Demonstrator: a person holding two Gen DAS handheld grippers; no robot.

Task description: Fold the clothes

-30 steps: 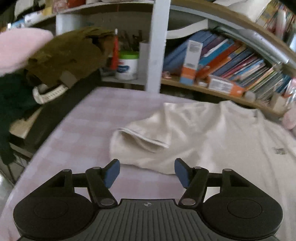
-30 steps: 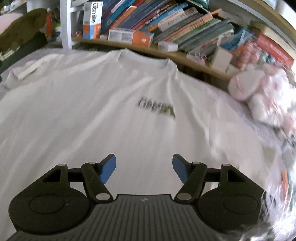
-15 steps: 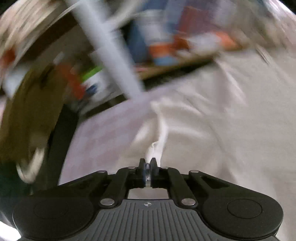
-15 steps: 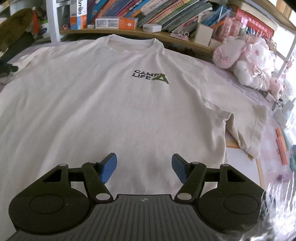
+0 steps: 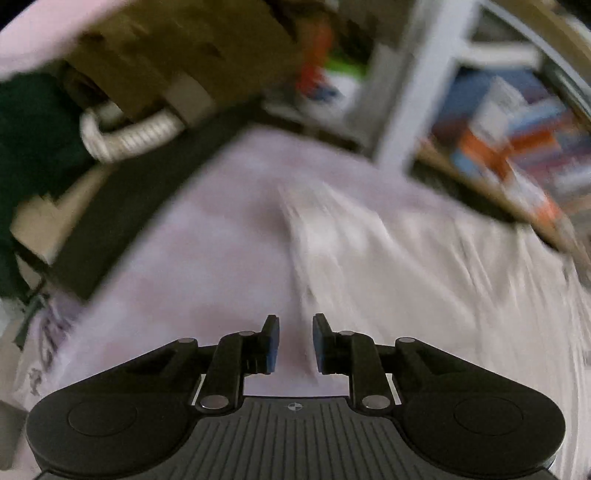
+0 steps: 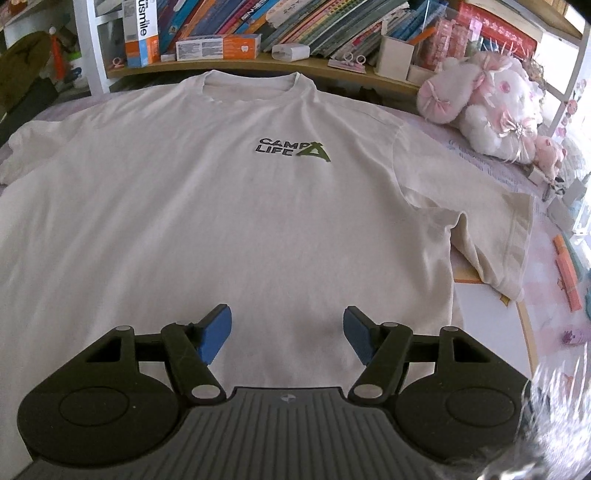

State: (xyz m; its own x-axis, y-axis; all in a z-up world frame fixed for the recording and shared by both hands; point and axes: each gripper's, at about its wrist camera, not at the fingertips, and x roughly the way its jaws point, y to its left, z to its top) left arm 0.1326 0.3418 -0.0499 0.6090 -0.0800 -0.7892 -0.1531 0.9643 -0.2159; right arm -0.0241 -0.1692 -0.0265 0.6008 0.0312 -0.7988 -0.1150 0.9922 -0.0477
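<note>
- Clutter at far left in my left wrist view: a brown fabric heap (image 5: 177, 55) above a ribbed, cream-coloured cuff (image 5: 129, 136), both smeared by blur.
- My left gripper (image 5: 294, 343) hangs over the lilac checked cover (image 5: 192, 258); its blue-padded fingers (image 5: 271, 345) stand a narrow gap apart, clasping nothing.
- The cream T-shirt (image 5: 424, 266) lies just ahead and right of that gripper, its sleeve a soft, creased wedge; detail is lost to blur.
- In my right wrist view the T-shirt (image 6: 221, 221) is spread flat, front up, round ribbed collar toward the shelf, with a dark and green "CAMP LIFE" print (image 6: 291, 149) on the chest.
- My right gripper (image 6: 287, 334) sits above the lower body of the shirt, fingers (image 6: 216, 328) spread wide, empty.
- The shirt's right-hand sleeve (image 6: 491, 236) lies flat with a stitched hem.
- Beyond it, a fluffy pink-and-white plush toy (image 6: 491, 103) rests below the wooden shelf of books (image 6: 314, 22).
</note>
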